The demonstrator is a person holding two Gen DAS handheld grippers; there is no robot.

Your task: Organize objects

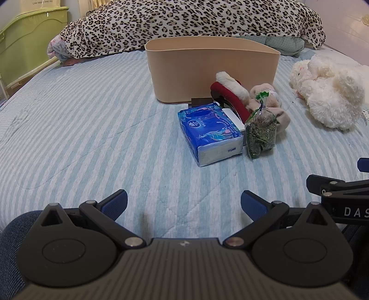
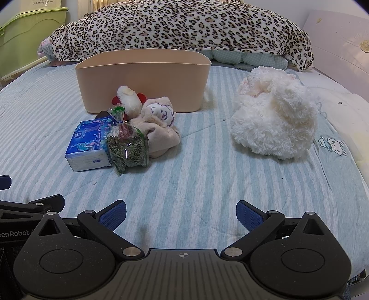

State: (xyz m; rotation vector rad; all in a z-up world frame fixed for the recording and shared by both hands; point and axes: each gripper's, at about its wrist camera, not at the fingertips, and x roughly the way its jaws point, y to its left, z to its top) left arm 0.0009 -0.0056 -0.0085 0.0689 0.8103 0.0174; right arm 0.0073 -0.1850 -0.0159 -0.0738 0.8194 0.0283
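Observation:
A beige oval bin (image 1: 207, 67) (image 2: 143, 78) stands on the striped bed. In front of it lie a blue tissue pack (image 1: 209, 133) (image 2: 88, 143), a clear bag of green dried leaves (image 1: 260, 133) (image 2: 129, 150), a small beige plush (image 1: 274, 101) (image 2: 159, 122) and a red-and-white fuzzy item (image 1: 230, 92) (image 2: 129, 99). A big white plush (image 1: 329, 92) (image 2: 274, 115) lies to the right. My left gripper (image 1: 184, 205) and right gripper (image 2: 181, 214) are both open and empty, low over the bed, well short of the objects.
A leopard-print blanket (image 1: 189, 20) (image 2: 180, 27) is heaped behind the bin. A green plastic crate (image 1: 25, 43) stands off the bed's left side. The right gripper's body (image 1: 341, 193) shows at the left view's right edge. A pale headboard (image 2: 341, 53) is at right.

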